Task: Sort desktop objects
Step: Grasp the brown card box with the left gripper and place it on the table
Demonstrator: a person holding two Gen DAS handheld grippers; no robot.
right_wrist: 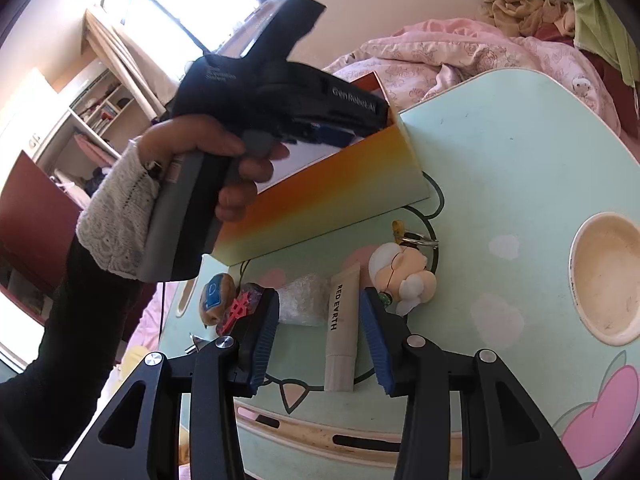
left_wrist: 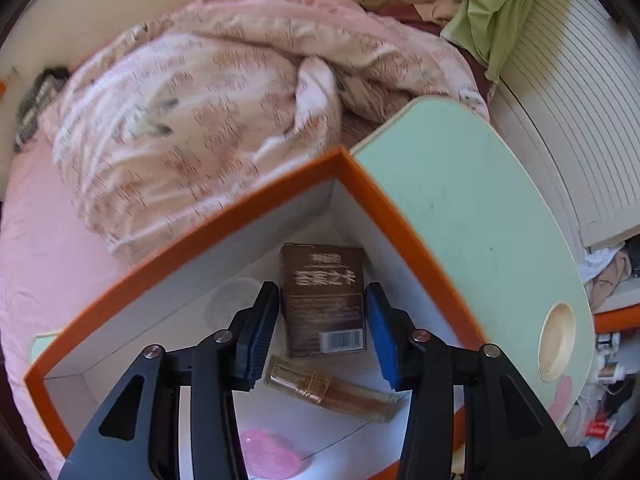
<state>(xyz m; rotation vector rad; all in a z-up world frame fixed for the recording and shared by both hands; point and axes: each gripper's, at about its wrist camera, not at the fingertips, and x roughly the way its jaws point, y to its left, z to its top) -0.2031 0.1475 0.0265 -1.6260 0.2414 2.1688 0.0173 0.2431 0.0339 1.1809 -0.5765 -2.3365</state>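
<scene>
**Both grippers spread wide, left over the box, right over the tube**

Your right gripper (right_wrist: 320,336) hangs just above the mint-green lap table (right_wrist: 500,168) with its jaws spread wide and nothing between the pads; the white tube (right_wrist: 341,328) marked RED EARTH lies flat on the table in the gap, touching neither pad; just left of the tube sits a crumpled clear wrapper (right_wrist: 302,300), and left of that a red charm (right_wrist: 240,308) and a small round brown-and-blue item (right_wrist: 216,292); just right of the tube lies a white-haired figurine keychain (right_wrist: 404,272), its ring on the far side; a round recess (right_wrist: 608,276) is sunk into the table at the right.

Farther back stands the orange box (right_wrist: 320,196), its near wall fading from orange to pale green; your left hand (right_wrist: 208,156) grips the handle of the left gripper (left_wrist: 322,332), which points down into that box.

From the left wrist view, your left gripper is also wide apart and holds nothing; inside the box, nearest you, lies a pink soft object (left_wrist: 268,456); beyond it a gold cylindrical bottle (left_wrist: 332,390) on its side; beyond that a brown packet (left_wrist: 324,300) with a barcode, flat on the white floor between the pads but apart from both; past the box lies a rumpled pink quilt (left_wrist: 200,120).
</scene>
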